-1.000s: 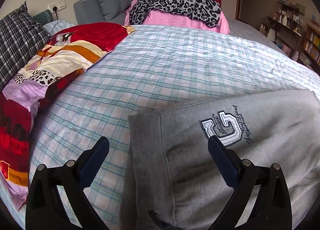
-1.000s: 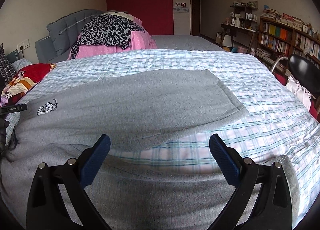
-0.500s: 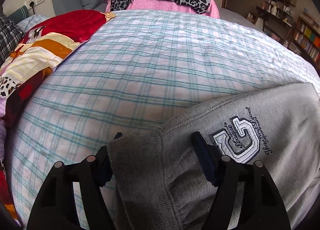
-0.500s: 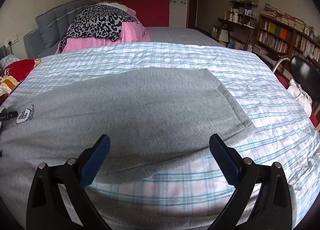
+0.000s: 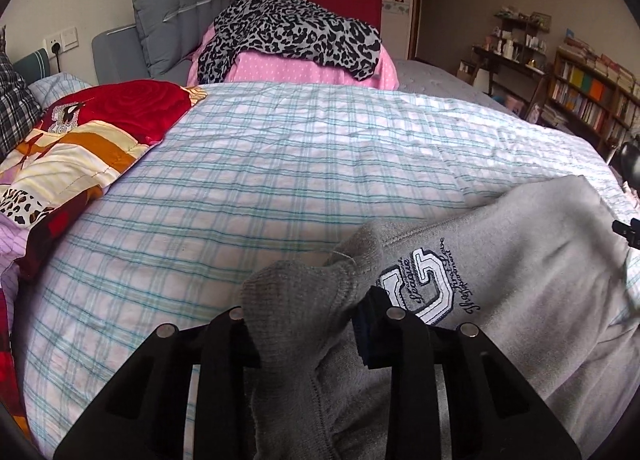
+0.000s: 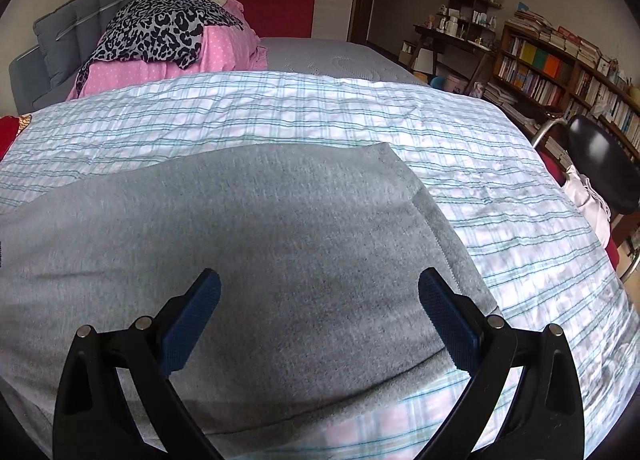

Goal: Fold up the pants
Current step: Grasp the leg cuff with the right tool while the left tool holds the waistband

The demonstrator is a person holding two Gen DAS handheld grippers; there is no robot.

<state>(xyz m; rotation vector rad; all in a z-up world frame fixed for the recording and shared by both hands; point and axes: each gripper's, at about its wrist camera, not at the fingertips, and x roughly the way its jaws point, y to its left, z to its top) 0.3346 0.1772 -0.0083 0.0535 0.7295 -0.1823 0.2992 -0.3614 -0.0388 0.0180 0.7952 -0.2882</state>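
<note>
Grey sweatpants [image 5: 520,284] with a white embroidered logo [image 5: 420,284] lie on a plaid bedspread [image 5: 280,163]. My left gripper [image 5: 308,324] is shut on the ribbed waistband corner [image 5: 296,300], which bunches up between the jaws. In the right wrist view a pant leg [image 6: 248,227] lies flat across the bedspread [image 6: 500,179], its hem [image 6: 440,227] at the right. My right gripper [image 6: 320,316] is open just above the leg, near its lower edge, holding nothing.
A red patterned quilt [image 5: 80,147] lies at the left of the bed. A pile of pink and leopard-print clothes [image 5: 296,43] sits against the grey headboard [image 5: 168,23]. Bookshelves [image 6: 560,71] and a black chair [image 6: 600,167] stand to the right.
My left gripper closed on the waistband corner and lifted it, bunching the fabric. My right gripper moved forward and down over the pant leg, staying open.
</note>
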